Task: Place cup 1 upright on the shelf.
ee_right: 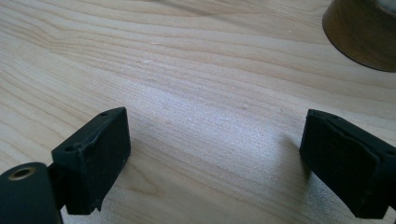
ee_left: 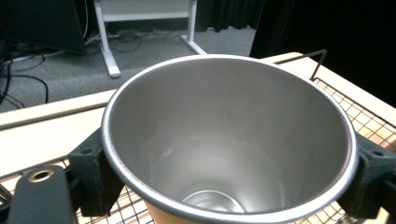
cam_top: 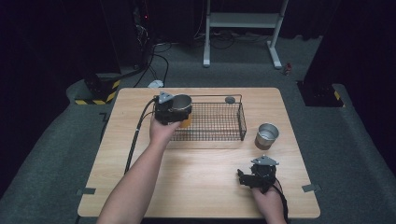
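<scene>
On pale wooden table [cam_top: 201,186] amid dark room: left tool [cam_top: 173,112] clamping steel cup [ee_left: 229,144], right tool [cam_top: 243,177] agape.

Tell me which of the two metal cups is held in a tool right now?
The cup at the wire basket's left end, clamped in the left tool. The other cup stands free on the table.

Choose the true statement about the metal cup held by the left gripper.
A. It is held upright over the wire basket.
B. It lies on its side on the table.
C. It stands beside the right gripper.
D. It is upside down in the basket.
A: the left gripper clamps the metal cup mouth up over the wire basket.
</scene>
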Demonstrator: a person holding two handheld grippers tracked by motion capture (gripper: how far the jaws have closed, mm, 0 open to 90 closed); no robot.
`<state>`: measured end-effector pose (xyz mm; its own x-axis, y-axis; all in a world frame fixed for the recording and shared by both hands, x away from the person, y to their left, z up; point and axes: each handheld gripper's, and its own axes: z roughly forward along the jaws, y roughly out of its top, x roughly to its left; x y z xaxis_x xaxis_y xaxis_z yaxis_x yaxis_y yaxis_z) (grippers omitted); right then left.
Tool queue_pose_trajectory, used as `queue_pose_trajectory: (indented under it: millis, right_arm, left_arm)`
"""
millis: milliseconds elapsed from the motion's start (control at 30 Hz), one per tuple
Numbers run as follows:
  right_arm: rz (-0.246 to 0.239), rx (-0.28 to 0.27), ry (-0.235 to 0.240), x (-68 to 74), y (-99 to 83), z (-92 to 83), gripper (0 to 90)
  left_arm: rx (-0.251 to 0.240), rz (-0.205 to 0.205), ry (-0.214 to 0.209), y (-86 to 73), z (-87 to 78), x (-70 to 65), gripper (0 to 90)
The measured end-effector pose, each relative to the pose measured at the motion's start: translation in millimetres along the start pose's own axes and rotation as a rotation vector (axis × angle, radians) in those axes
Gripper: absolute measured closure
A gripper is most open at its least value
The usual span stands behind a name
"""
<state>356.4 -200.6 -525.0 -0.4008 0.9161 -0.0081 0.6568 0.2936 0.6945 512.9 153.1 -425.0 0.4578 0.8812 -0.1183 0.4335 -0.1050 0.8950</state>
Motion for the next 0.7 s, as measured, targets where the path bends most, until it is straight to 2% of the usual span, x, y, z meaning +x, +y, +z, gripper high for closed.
queue_pose_trajectory:
  millis: [200,300,700]
  right_arm:
    - [0.000,0.000,0.000,0.0,0.0,0.0,8.5]
    - [-0.002,-0.001,0.000,-0.1,0.0,0.0,8.5]
    - [-0.005,-0.002,0.001,-0.1,0.0,0.2,8.5]
  left_arm:
    - [0.038,0.010,0.012,-2.8,12.9,-2.3,13.7]
    - [0.048,-0.005,0.008,-3.2,18.2,-3.4,13.6]
    - [0.110,-0.016,0.034,-7.0,34.0,-4.9,13.6]
